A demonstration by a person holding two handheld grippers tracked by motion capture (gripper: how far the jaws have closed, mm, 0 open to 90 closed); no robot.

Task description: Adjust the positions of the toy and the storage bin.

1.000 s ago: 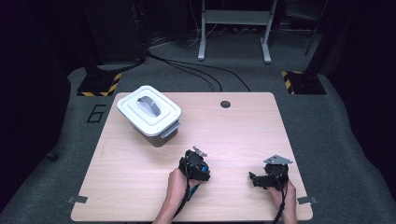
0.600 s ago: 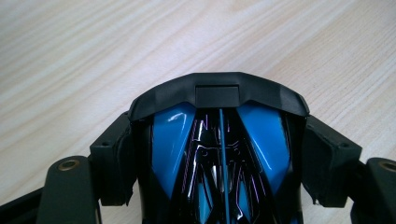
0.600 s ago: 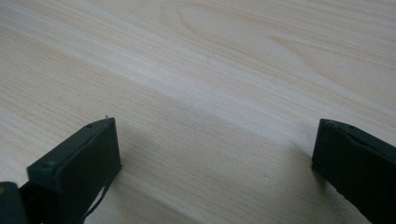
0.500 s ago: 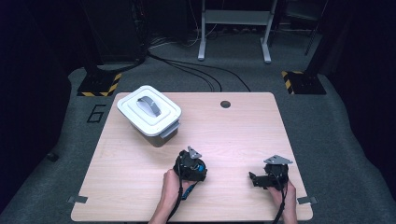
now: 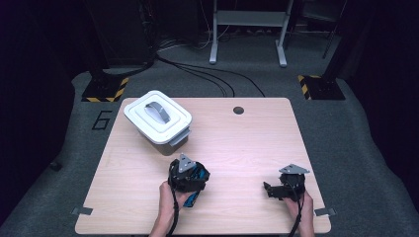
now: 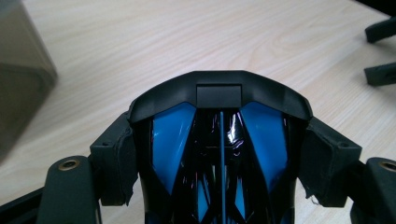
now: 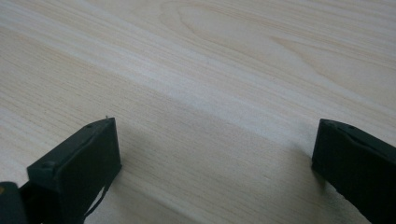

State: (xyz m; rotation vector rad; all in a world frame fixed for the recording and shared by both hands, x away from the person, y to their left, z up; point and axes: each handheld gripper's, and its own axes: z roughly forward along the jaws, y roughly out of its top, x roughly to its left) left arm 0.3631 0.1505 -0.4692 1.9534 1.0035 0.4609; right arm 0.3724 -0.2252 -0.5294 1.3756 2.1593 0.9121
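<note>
My left gripper (image 5: 190,174) hovers over the near middle of the wooden table (image 5: 237,143), shut on a black-and-blue object (image 5: 199,173). In the left gripper view both pads (image 6: 114,156) press on the sides of that object (image 6: 219,140), a black frame with glossy blue panels. A white lidded box (image 5: 158,118) with a grey handle stands at the back left, a short way beyond the left gripper; its cloudy wall (image 6: 18,79) shows at the left edge. My right gripper (image 5: 269,190) rests low at the near right, open, with bare wood between its fingers (image 7: 74,163).
A round cable hole (image 5: 238,110) sits at the table's far edge. In the left gripper view the right gripper's jaw tips (image 6: 380,51) poke in at the upper right. Cables and stand feet lie on the dark floor beyond the table.
The left gripper has carried the black-and-blue object to the left and slightly up, closer to the white box. The right gripper has stayed where it was.
</note>
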